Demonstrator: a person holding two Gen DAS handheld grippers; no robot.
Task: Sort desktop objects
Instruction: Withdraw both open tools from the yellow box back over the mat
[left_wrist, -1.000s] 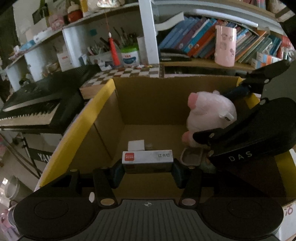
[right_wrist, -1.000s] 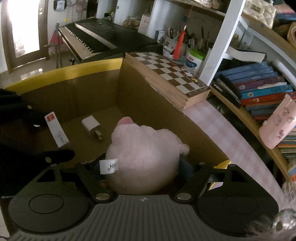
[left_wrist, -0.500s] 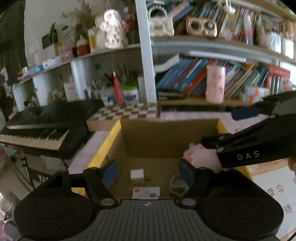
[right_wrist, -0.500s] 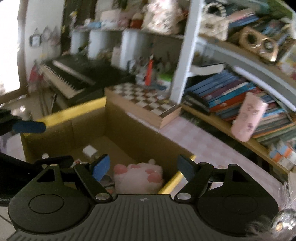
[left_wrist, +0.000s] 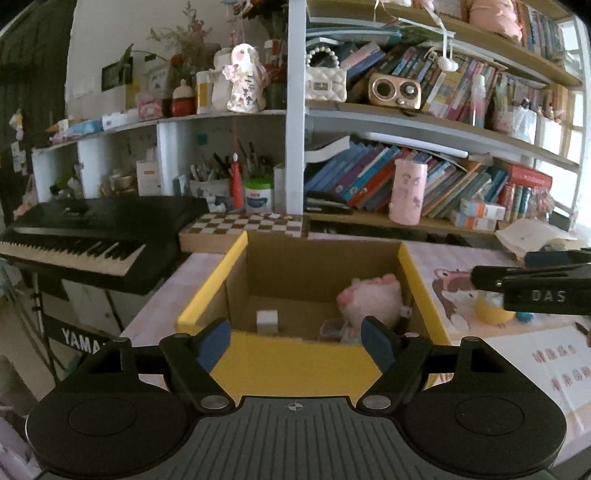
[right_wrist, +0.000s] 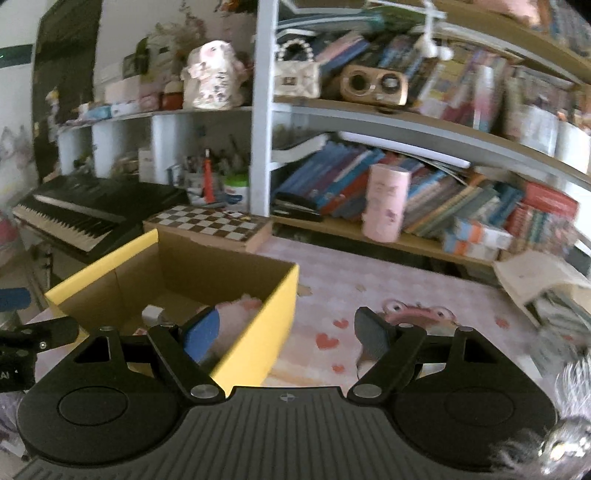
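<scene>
A cardboard box (left_wrist: 295, 363) with a yellow rim stands on the pink desk mat. Inside lie a pink plush toy (left_wrist: 371, 301) at the right and a white charger cube (left_wrist: 266, 320) at the left. My left gripper (left_wrist: 295, 341) hovers above the box's near wall, its jaws opening with nothing between them. My right gripper (right_wrist: 286, 334) is open and empty above the box's right wall (right_wrist: 258, 325), with the plush (right_wrist: 240, 310) below its left finger. One of its fingers (left_wrist: 517, 278) reaches in from the right of the left wrist view.
A chessboard (left_wrist: 243, 223) lies just behind the box and a black keyboard (left_wrist: 92, 236) stands to its left. Shelves of books rise behind, with a pink tumbler (left_wrist: 408, 194) on the lowest one. A yellow object (left_wrist: 491, 312) and papers (left_wrist: 535, 236) lie right of the box.
The left gripper let go of the staple box and the right gripper let go of the plush inside the box. Both grippers then drew back and up, out of the box.
</scene>
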